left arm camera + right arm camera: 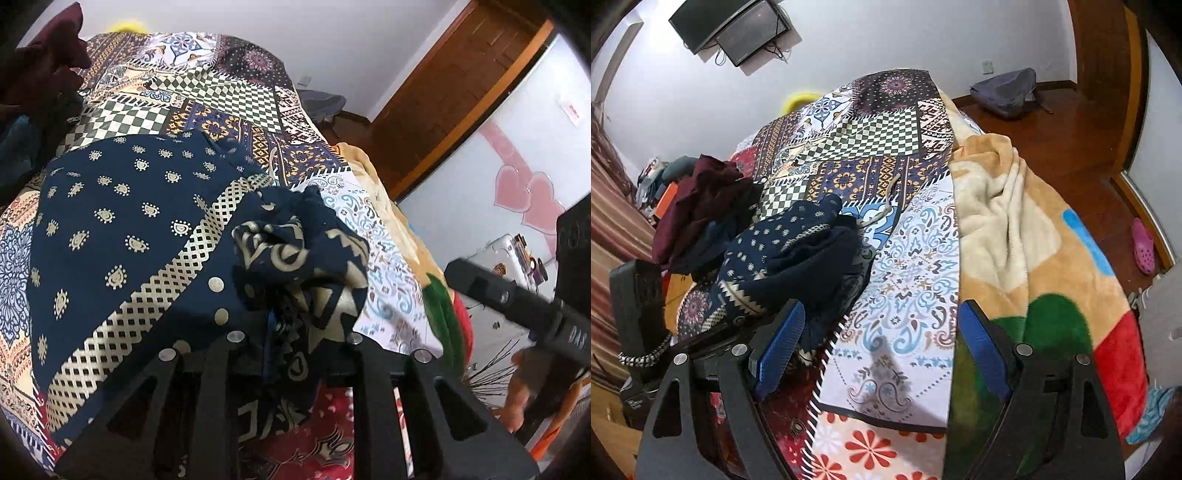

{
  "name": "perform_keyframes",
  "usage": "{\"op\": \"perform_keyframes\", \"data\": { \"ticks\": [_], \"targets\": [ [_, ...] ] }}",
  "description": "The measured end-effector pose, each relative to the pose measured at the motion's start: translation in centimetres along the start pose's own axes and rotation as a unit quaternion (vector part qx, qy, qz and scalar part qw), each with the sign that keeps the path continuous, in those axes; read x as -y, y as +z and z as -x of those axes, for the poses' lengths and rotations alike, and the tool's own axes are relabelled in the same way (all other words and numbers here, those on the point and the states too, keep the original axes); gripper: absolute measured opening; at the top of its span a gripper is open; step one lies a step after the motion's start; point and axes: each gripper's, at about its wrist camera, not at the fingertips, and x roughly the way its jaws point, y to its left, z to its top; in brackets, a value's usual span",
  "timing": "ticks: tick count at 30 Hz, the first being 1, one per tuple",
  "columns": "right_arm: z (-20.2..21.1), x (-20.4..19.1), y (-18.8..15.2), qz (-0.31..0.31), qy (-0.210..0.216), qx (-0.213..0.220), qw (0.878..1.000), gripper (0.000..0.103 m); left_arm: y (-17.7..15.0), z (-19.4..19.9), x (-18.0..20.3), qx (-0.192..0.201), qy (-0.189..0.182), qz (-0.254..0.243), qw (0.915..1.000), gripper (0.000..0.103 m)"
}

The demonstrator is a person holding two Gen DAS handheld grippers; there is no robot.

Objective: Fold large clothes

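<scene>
A navy garment (pixel 122 236) with cream paisley dots and a lattice band lies spread on the patchwork bedspread (pixel 229 99). My left gripper (pixel 291 350) is shut on a bunched fold of it, lifted just in front of the camera. In the right wrist view the same garment (pixel 798 251) sits as a heap to the left. My right gripper (pixel 882 347) is open and empty, its blue pads (pixel 781 347) above the paisley patch of the bedspread (pixel 908 280). The right gripper also shows in the left wrist view (pixel 517 299) at the right edge.
A maroon and dark clothes pile (pixel 701 199) lies at the left of the bed. A fleece blanket (pixel 1015 229) with coloured patches drapes the right side. A grey bag (pixel 1008 92) and a pink slipper (pixel 1143 245) lie on the wood floor. A TV (pixel 731 26) hangs on the wall.
</scene>
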Motion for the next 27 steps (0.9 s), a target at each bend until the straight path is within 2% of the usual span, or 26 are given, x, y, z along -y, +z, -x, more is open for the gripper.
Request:
{"op": "perform_keyframes", "data": {
  "ticks": [2, 4, 6, 8, 12, 15, 17, 20, 23, 25, 27],
  "targets": [
    [-0.2, -0.8, 0.5, 0.01, 0.007, 0.002, 1.0, 0.083, -0.1, 1.3, 0.4, -0.01, -0.001, -0.017, 0.9998, 0.028],
    [-0.2, -1.7, 0.8, 0.019, 0.015, 0.008, 1.0, 0.083, -0.4, 2.8, 1.5, -0.015, -0.014, -0.029, 0.9994, 0.046],
    [0.2, -2.9, 0.6, 0.033, 0.028, 0.016, 0.999, 0.083, -0.8, 4.8, 1.7, -0.005, -0.015, -0.044, 0.9989, 0.051],
    [0.1, -4.1, 0.9, 0.047, 0.038, 0.019, 0.998, 0.083, -0.7, 6.7, 2.0, 0.015, 0.004, -0.057, 0.9982, 0.053],
    [-0.8, -6.7, 1.4, 0.078, 0.043, 0.02, 0.996, 0.083, -0.2, 9.6, -0.2, 0.058, 0.04, -0.05, 0.9963, 0.063],
    [-2.3, -7.8, 1.4, 0.096, 0.041, 0.011, 0.994, 0.083, 0.5, 10.5, -2.8, 0.081, 0.095, -0.037, 0.9915, 0.066],
    [-3.6, -7.9, 1.1, 0.1, 0.038, -0.005, 0.994, 0.083, 0.6, 10.1, -4.4, 0.073, 0.109, -0.031, 0.9908, 0.066],
    [-5.3, -7.2, 0.3, 0.103, 0.017, -0.035, 0.994, 0.083, -0.5, 8.4, -6.4, 0.039, 0.134, -0.026, 0.9898, 0.066],
    [-6.9, -5.7, -1.1, 0.106, -0.017, -0.069, 0.992, 0.083, -2.4, 6.8, -7.8, 0.011, 0.121, -0.028, 0.9922, 0.076],
    [-7.5, -4.6, -2.0, 0.103, -0.01, -0.087, 0.991, 0.083, -3.3, 6.3, -8.4, 0.011, 0.123, -0.028, 0.992, 0.084],
    [-6.8, -4.3, -2.5, 0.12, -0.008, -0.079, 0.99, 0.083, -3.9, 6.4, -8.6, 0.009, 0.12, -0.03, 0.9923, 0.086]
  ]
}}
